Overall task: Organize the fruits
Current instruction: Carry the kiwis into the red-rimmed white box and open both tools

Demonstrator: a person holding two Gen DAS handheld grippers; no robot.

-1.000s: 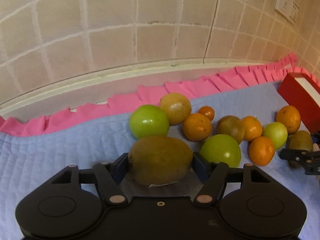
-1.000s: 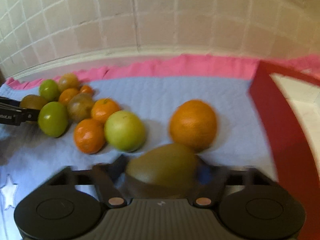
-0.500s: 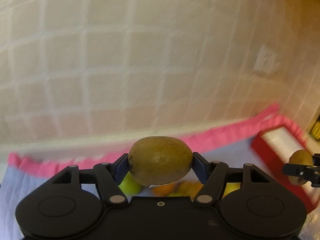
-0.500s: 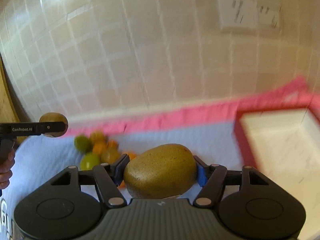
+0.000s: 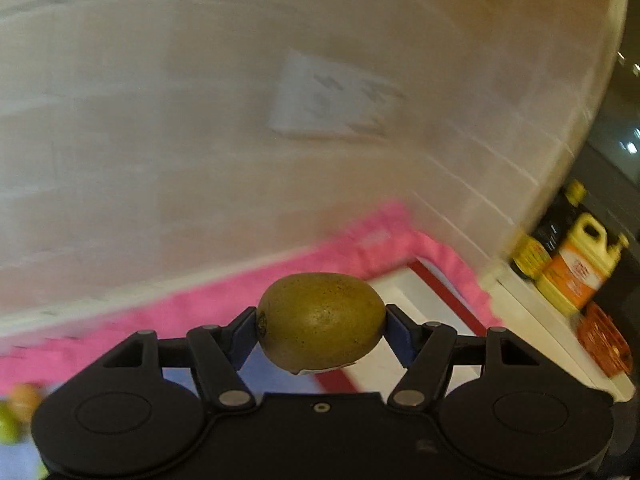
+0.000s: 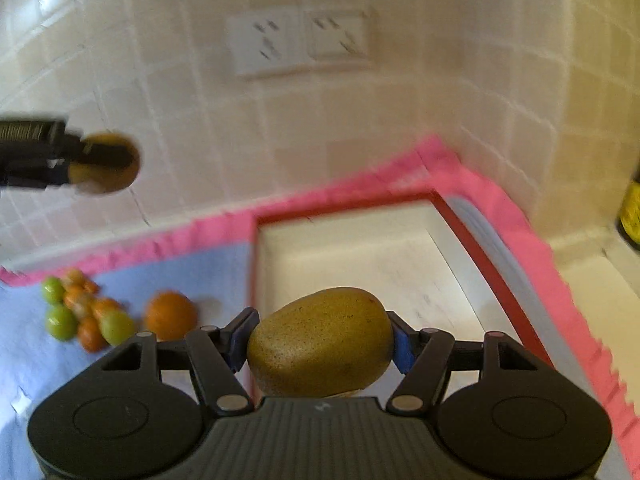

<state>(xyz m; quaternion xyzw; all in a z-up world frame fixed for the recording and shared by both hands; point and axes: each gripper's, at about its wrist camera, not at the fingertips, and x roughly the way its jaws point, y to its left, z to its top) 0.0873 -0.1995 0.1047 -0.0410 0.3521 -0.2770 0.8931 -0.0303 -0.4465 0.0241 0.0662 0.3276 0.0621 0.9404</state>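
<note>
My left gripper [image 5: 321,326] is shut on a brown kiwi [image 5: 320,320] and holds it high in the air; it also shows at the left of the right wrist view [image 6: 100,162]. My right gripper [image 6: 320,344] is shut on a second kiwi [image 6: 320,340] above the near left edge of the red-rimmed white box [image 6: 472,236]. The box also shows in the left wrist view [image 5: 444,292]. Several oranges and green fruits [image 6: 86,312] lie in a cluster on the blue cloth [image 6: 24,344], with one larger orange [image 6: 170,315] apart to the right.
A tiled wall with a double socket [image 6: 300,42] stands behind. Pink cloth [image 6: 500,204] edges the blue mat. A white counter at the right holds a yellow-orange jug [image 5: 580,264], a dark bottle [image 5: 560,216] and an orange basket [image 5: 604,340].
Both grippers have lifted their kiwis off the cloth and swung right toward the box. The fruit cluster has dropped to the lower left of both views.
</note>
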